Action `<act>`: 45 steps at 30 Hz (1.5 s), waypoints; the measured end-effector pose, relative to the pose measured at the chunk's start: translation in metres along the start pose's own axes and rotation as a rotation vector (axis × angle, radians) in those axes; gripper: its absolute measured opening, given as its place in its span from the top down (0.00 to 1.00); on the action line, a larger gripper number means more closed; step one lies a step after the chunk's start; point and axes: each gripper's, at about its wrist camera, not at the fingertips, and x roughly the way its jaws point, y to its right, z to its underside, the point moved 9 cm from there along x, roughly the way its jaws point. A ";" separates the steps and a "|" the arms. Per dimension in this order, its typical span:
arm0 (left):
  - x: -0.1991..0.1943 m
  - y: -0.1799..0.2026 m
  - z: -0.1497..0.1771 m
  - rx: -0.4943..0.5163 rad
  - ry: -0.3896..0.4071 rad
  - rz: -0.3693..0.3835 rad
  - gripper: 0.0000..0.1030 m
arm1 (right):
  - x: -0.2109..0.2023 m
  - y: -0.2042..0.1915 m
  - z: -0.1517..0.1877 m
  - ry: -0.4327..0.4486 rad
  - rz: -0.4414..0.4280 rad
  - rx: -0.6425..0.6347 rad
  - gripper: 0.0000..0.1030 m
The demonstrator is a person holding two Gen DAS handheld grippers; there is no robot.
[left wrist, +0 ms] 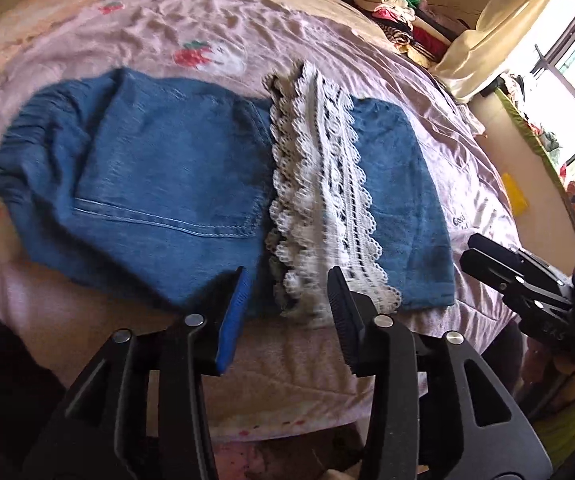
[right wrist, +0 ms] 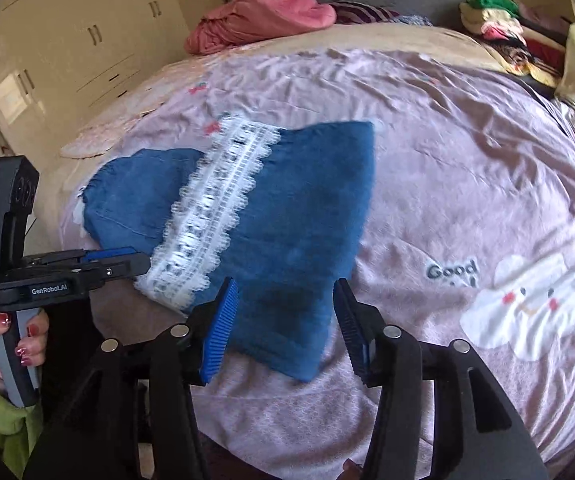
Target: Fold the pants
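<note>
Denim pants [left wrist: 159,184], blue with a white lace trim band [left wrist: 319,184] across them, lie folded into a compact bundle in the middle of the left wrist view, on a pink bedspread [left wrist: 147,40] printed with strawberries. We see our left gripper [left wrist: 289,300] at the lower centre of that frame, its blue-padded jaws standing apart just over the near edge of the bundle, with nothing pinched between them. In the right wrist view the same pants fill the centre, and our right gripper [right wrist: 285,316] sits at the lower centre, released as well, its jaws spread above the near corner of the denim without pressing on it. At the left edge of this view a hand [right wrist: 3,344] with red nails grips the left tool's handle. Stacked clothes [left wrist: 399,16] sit in the upper right of the left view.
</note>
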 end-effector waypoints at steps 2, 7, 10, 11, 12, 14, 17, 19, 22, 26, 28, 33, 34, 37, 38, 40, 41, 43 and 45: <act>-0.007 -0.005 -0.002 0.000 0.014 -0.013 0.63 | 0.004 -0.010 -0.004 -0.007 -0.005 -0.024 0.52; -0.023 -0.021 -0.003 -0.017 0.038 -0.047 0.48 | 0.017 -0.035 -0.010 -0.028 -0.031 -0.071 0.49; -0.028 -0.033 -0.001 -0.034 0.041 -0.065 0.39 | 0.027 -0.053 -0.014 -0.043 -0.048 -0.112 0.48; -0.030 -0.038 -0.001 -0.039 0.047 -0.074 0.36 | 0.032 -0.060 -0.017 -0.048 -0.051 -0.129 0.48; -0.030 -0.042 -0.001 -0.043 0.048 -0.080 0.34 | 0.036 -0.065 -0.019 -0.053 -0.053 -0.138 0.48; -0.030 -0.052 0.000 -0.065 0.047 -0.087 0.32 | 0.046 -0.076 -0.022 -0.068 -0.059 -0.160 0.48; -0.031 -0.067 0.000 -0.097 0.049 -0.090 0.31 | 0.058 -0.087 -0.023 -0.092 -0.070 -0.180 0.48; -0.032 -0.074 0.000 -0.113 0.052 -0.089 0.30 | 0.069 -0.093 -0.020 -0.119 -0.081 -0.188 0.48; -0.033 -0.086 0.000 -0.138 0.056 -0.087 0.28 | 0.086 -0.098 -0.013 -0.160 -0.075 -0.197 0.47; -0.036 -0.101 -0.002 -0.159 0.070 -0.093 0.26 | 0.098 -0.102 -0.008 -0.176 -0.061 -0.205 0.43; -0.038 -0.105 -0.003 -0.161 0.080 -0.100 0.25 | 0.099 -0.103 -0.008 -0.183 -0.062 -0.207 0.42; -0.048 -0.114 -0.010 -0.170 0.115 -0.111 0.20 | 0.083 -0.105 -0.022 -0.159 -0.092 -0.189 0.41; -0.050 -0.116 -0.012 -0.169 0.124 -0.116 0.19 | 0.076 -0.107 -0.029 -0.139 -0.103 -0.186 0.41; -0.059 -0.120 -0.017 -0.177 0.152 -0.120 0.14 | 0.062 -0.111 -0.047 -0.098 -0.100 -0.200 0.39; -0.061 -0.121 -0.018 -0.177 0.160 -0.123 0.13 | 0.057 -0.112 -0.054 -0.084 -0.102 -0.207 0.38; -0.065 -0.123 -0.020 -0.177 0.173 -0.127 0.11 | 0.054 -0.114 -0.063 -0.072 -0.099 -0.211 0.36; -0.066 -0.124 -0.021 -0.179 0.177 -0.128 0.10 | 0.052 -0.114 -0.069 -0.065 -0.097 -0.215 0.36; -0.069 -0.126 -0.022 -0.185 0.182 -0.125 0.10 | 0.052 -0.115 -0.080 -0.055 -0.096 -0.217 0.35; -0.071 -0.130 -0.022 -0.191 0.188 -0.131 0.10 | 0.051 -0.118 -0.090 -0.046 -0.104 -0.221 0.33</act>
